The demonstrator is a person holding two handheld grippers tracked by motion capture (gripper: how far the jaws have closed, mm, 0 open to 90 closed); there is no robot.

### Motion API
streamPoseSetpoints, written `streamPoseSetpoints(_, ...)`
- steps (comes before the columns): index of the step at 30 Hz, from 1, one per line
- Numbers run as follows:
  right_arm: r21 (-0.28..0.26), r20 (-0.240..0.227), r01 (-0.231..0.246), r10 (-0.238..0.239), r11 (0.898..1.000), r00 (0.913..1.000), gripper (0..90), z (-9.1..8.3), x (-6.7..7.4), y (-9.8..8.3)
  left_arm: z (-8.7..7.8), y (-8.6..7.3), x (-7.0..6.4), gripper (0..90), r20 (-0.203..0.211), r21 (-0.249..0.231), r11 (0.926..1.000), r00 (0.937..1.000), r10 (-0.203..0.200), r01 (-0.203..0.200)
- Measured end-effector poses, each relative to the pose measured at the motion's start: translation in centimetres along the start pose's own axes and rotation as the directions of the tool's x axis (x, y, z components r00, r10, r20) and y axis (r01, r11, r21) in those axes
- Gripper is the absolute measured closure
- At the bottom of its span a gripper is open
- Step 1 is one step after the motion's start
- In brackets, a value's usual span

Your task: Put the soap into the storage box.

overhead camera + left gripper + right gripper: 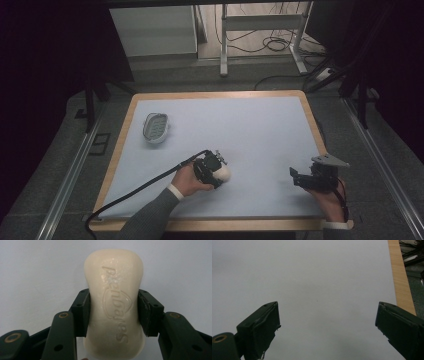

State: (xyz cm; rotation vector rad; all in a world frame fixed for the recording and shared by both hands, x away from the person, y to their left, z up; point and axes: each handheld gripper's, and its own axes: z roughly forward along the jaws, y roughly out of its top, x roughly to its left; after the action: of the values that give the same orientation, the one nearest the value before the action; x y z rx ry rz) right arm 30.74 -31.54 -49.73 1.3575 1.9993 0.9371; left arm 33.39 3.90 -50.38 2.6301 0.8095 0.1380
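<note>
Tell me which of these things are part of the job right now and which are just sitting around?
In use:
- bar of soap, clamped in the left tongs
- soap dish, on the far left of the mat, apparently the soap's destination

Just about:
- right tongs, open and holding nothing
- table with its pale mat
- cables on the floor behind

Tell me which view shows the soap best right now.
The left gripper view: the soap is close up, embossed lettering readable, clamped at its waist by the left claw. The high view gives just a small pale lump beyond the left hand. The right gripper view looks at bare mat.
</note>
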Motion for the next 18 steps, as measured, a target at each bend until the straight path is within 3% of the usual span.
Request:
streamPoseSetpoints(7,-0.001,0.002,-0.001,0.001,1.0,1.0,5.4,0.0,-0.1,0.0,-2.3,-0.1,0.8,49.5,0.003,-0.033,0.9994,1.0,-0.007,0.007)
streamPoseSetpoints(9,-0.003,0.004,-0.001,0.001,1.0,1.0,5.4,-0.1,-0.1,0.0,-3.2,-0.3,1.3,49.5,-0.014,-0.045,0.9989,0.9998,-0.015,0.015)
streamPoseSetpoints(18,0.001,0.004,-0.001,0.001,1.0,1.0,5.4,0.0,-0.1,0.0,-4.4,-0.8,2.6,49.5,-0.02,-0.072,0.9962,0.9985,-0.051,0.049)
